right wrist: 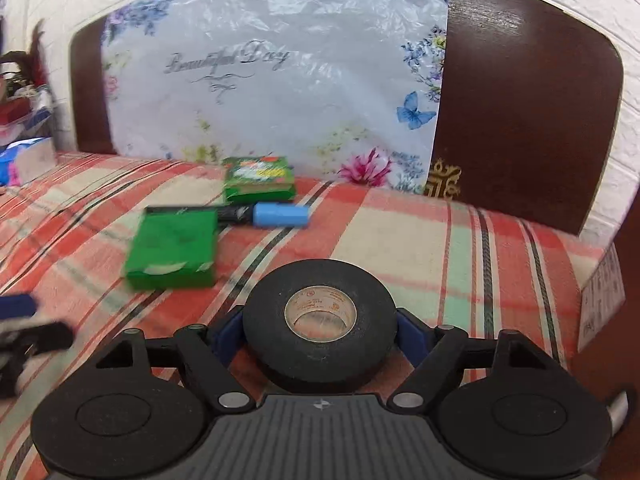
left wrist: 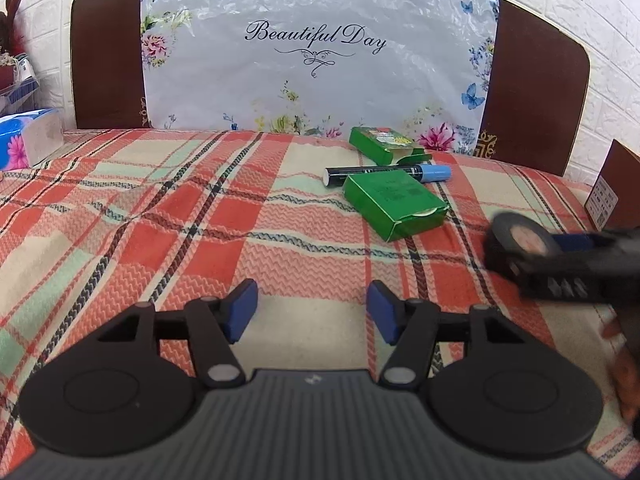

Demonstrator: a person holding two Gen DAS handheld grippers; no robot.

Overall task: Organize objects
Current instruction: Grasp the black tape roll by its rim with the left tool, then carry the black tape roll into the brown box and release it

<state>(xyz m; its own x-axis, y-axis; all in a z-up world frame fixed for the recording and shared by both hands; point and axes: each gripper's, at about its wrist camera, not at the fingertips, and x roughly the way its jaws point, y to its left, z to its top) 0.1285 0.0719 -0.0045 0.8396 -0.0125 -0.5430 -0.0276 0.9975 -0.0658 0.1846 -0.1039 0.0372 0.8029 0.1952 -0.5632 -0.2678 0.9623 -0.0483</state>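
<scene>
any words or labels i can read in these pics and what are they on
"Beautiful Day": script on the floral plastic sheet against the headboard.
Marker: white print on the barrel, too small to read.
Green boxes: print too blurred.
Tape roll: print inside the core, too small.
Brown box: label at right edge, unreadable.

You had a matt black tape roll (right wrist: 320, 320), woven checked cloth (left wrist: 160, 220), glossy green card boxes (left wrist: 394, 204), crinkled shiny plastic sheet (left wrist: 320, 80).

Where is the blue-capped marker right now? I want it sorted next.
The marker lies on the plaid cloth between the two green boxes, nearer box and farther box, seen right of centre in the left wrist view, cap pointing right.
</scene>
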